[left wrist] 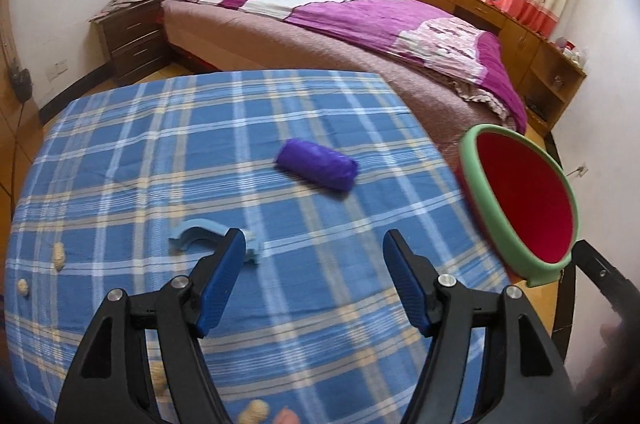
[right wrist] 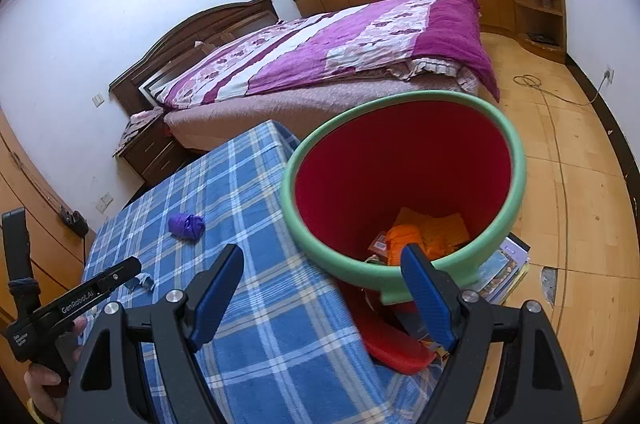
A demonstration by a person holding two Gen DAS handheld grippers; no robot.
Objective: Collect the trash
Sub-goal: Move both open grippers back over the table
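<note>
Left claw (left wrist: 314, 256) hangs released over the checked tabletop (left wrist: 160, 152), nothing between its blue pads. Its view alone catches peanut shells (left wrist: 59, 256) along the near-left edge. Right claw (right wrist: 322, 274) is released too, empty, facing the red bin (right wrist: 404, 280) beside the tabletop, and only here does orange trash (right wrist: 404, 240) show inside. The purple wad (left wrist: 316, 164) lies mid-tabletop; the pale blue piece (left wrist: 196, 234) is partly hidden behind a pad.

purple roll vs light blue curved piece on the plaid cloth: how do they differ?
The purple roll is a dark, crinkly, closed cylinder lying on its side; the light blue curved piece is a pale, smooth, open arch. The purple roll lies clear in the middle, while the blue piece is partly hidden behind a left gripper finger. Both rest on the plaid cloth.
</note>
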